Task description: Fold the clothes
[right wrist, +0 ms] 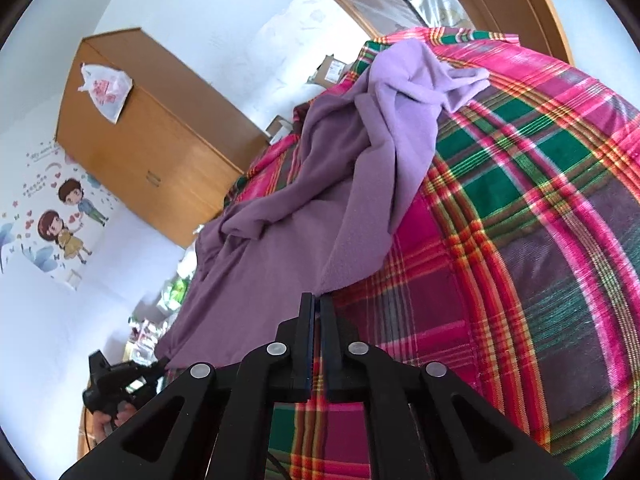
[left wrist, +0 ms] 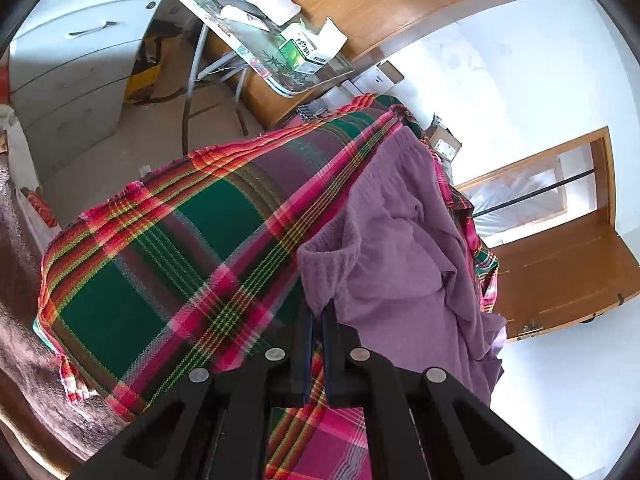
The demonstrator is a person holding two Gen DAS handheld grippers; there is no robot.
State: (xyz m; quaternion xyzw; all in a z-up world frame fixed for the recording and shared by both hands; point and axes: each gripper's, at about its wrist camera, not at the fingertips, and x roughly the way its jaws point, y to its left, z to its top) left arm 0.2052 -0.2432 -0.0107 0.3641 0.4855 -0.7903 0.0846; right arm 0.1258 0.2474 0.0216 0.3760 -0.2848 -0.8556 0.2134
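Observation:
A purple fleece garment [left wrist: 400, 248] lies rumpled on a plaid bed cover [left wrist: 160, 280] of pink, green and red. My left gripper [left wrist: 319, 312] is shut on the garment's near edge, and the cloth bunches above its fingertips. In the right wrist view the same purple garment [right wrist: 320, 200] stretches across the plaid cover [right wrist: 520, 240], with its lighter inside turned up at the far end. My right gripper [right wrist: 317, 300] is shut on another part of the near hem. The left gripper [right wrist: 160, 362] shows at lower left, pinching a corner of the cloth, with a hand [right wrist: 108, 420] behind it.
A glass-topped table [left wrist: 256, 60] carries a green box [left wrist: 304, 50] and white cloths, beside white drawers [left wrist: 72, 60]. A wooden wardrobe [right wrist: 152, 140] with a plastic bag [right wrist: 106, 90] on it stands by the wall. A brown blanket [left wrist: 24, 300] lies at the left, a wooden door [left wrist: 560, 272] at the right.

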